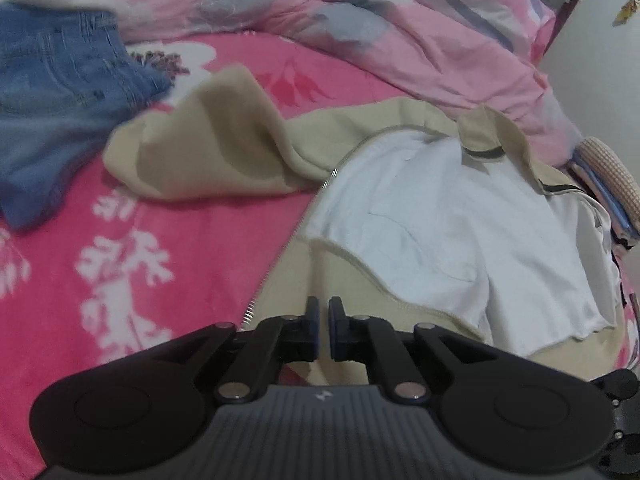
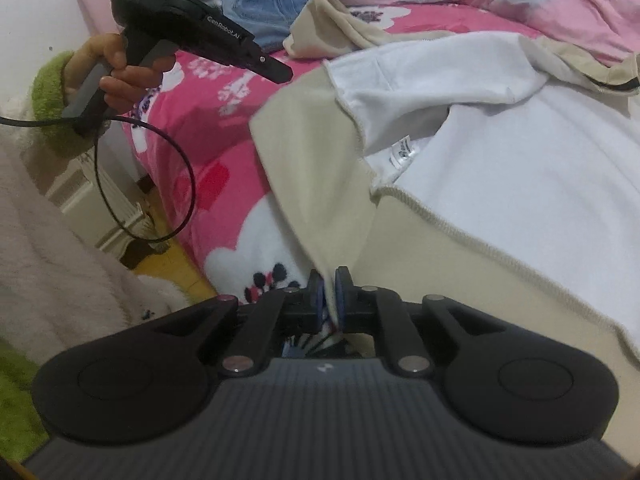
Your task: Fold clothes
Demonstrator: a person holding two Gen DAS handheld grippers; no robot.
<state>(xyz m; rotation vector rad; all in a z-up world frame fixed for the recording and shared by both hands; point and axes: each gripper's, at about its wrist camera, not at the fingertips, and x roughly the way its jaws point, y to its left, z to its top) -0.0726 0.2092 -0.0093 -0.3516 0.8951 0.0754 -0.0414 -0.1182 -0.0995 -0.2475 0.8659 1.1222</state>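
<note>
Two grippers are working over a beige jacket [image 1: 208, 152] that is lying opened out on a pink flowered bedsheet [image 1: 132, 240], its white lining [image 1: 440, 216] facing up. No container is showing in either view; the clothes are sitting straight on the bed.

Seen from the right wrist, the right gripper [image 2: 329, 292] is pinching the jacket's beige hem edge [image 2: 320, 216], the cloth running down between the two pads, which are standing almost together on it. The rest of the jacket is spreading away above and to the right of those fingers.

Seen from the left wrist, the left gripper [image 1: 323, 320] is hovering just over the beige front panel beside the zipper [image 1: 256, 300], its fingers standing narrow with a slim gap; nothing is showing between them. From the right wrist view that gripper is hanging above the sheet, gripped by a hand [image 2: 120, 68] in a green sleeve [image 2: 48, 84].

Blue jeans [image 1: 60, 92] are lying crumpled beyond the jacket's sleeve, with a pink quilt [image 1: 360, 32] bunching behind.
</note>
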